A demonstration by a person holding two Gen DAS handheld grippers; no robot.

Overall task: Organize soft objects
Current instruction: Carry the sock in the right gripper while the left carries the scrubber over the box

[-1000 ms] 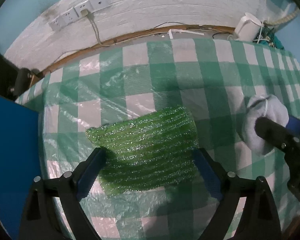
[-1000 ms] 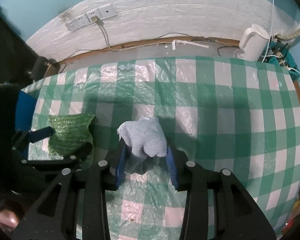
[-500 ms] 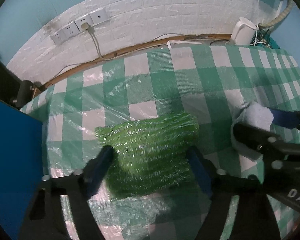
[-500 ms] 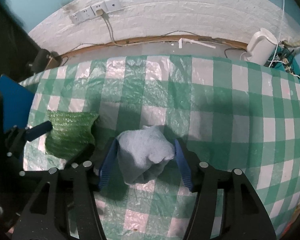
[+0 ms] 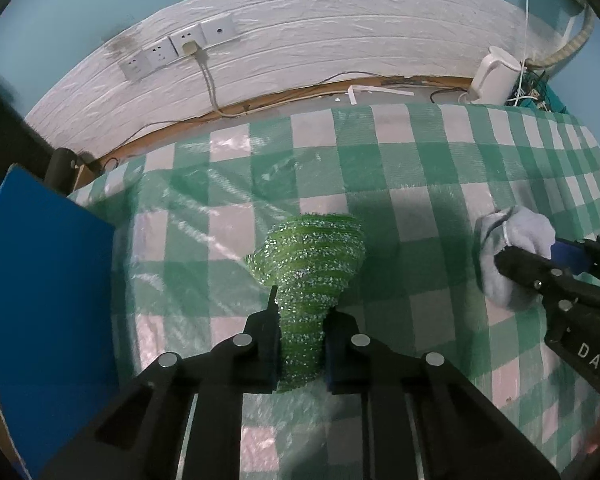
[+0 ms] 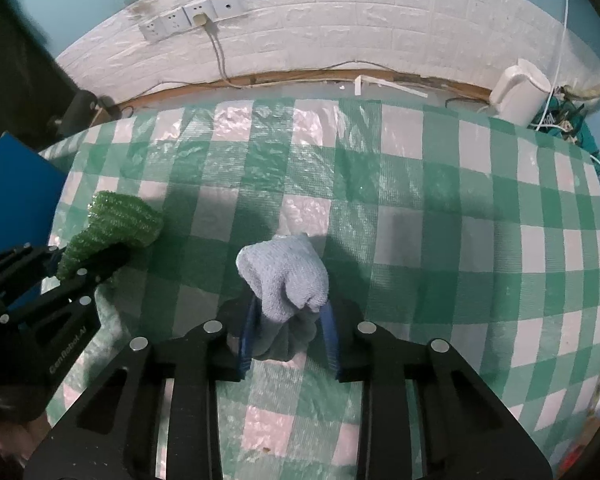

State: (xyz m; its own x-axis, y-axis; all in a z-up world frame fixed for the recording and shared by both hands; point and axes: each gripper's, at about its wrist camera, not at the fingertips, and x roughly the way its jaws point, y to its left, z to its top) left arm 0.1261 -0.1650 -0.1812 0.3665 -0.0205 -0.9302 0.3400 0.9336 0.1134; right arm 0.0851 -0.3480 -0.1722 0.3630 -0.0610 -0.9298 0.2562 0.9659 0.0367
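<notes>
My left gripper (image 5: 302, 320) is shut on a sparkly green scrub cloth (image 5: 312, 264), pinched into a funnel shape and lifted above the green checked tablecloth (image 5: 420, 184). My right gripper (image 6: 288, 332) is shut on a bunched pale blue towel (image 6: 288, 276), also held above the cloth. In the left wrist view the blue towel (image 5: 512, 248) and the right gripper (image 5: 532, 264) show at the right. In the right wrist view the green cloth (image 6: 116, 228) and the left gripper (image 6: 60, 264) show at the left.
A blue box (image 5: 48, 292) stands at the table's left edge. A white kettle (image 6: 520, 92) and tangled cables (image 6: 564, 116) sit at the far right corner. A white brick wall with sockets (image 5: 180, 48) lies behind the table.
My left gripper has closed on the green cloth, bunching it, and lifted it. My right gripper has closed tighter on the blue towel and raised it.
</notes>
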